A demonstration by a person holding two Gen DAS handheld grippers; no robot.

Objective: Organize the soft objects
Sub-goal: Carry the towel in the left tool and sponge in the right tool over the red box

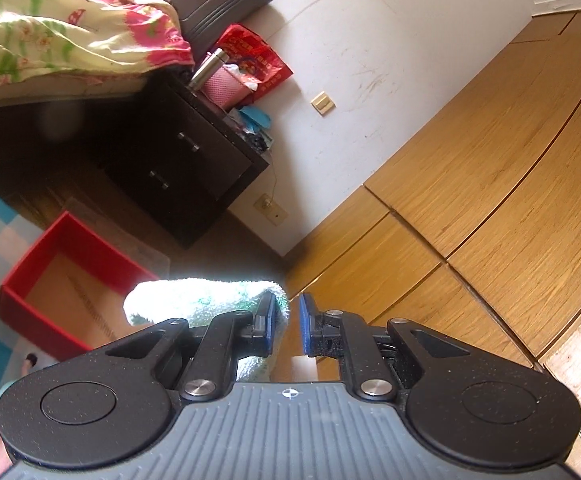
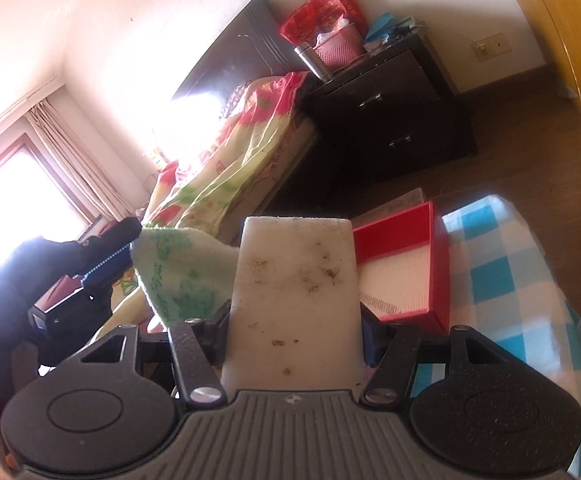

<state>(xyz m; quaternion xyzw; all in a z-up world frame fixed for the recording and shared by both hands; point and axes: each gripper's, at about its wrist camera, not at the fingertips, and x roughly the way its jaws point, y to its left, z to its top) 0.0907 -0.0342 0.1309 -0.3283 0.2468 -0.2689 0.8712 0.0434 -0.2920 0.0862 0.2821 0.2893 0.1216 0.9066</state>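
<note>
Left claw [image 1: 288,330] was clamped on a white-green towel [image 1: 194,300], held in the air beside the red box [image 1: 30,276]. Right claw [image 2: 294,328] gripped a stained white sponge [image 2: 296,280] above the checked surface [image 2: 502,280], near the same box.

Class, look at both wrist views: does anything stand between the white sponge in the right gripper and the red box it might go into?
Nothing visible does. The sponge is held in the right gripper, and the red box lies just beyond it on the checked cloth, open-topped and seemingly empty. The towel in the left gripper hangs off to the side.
</note>
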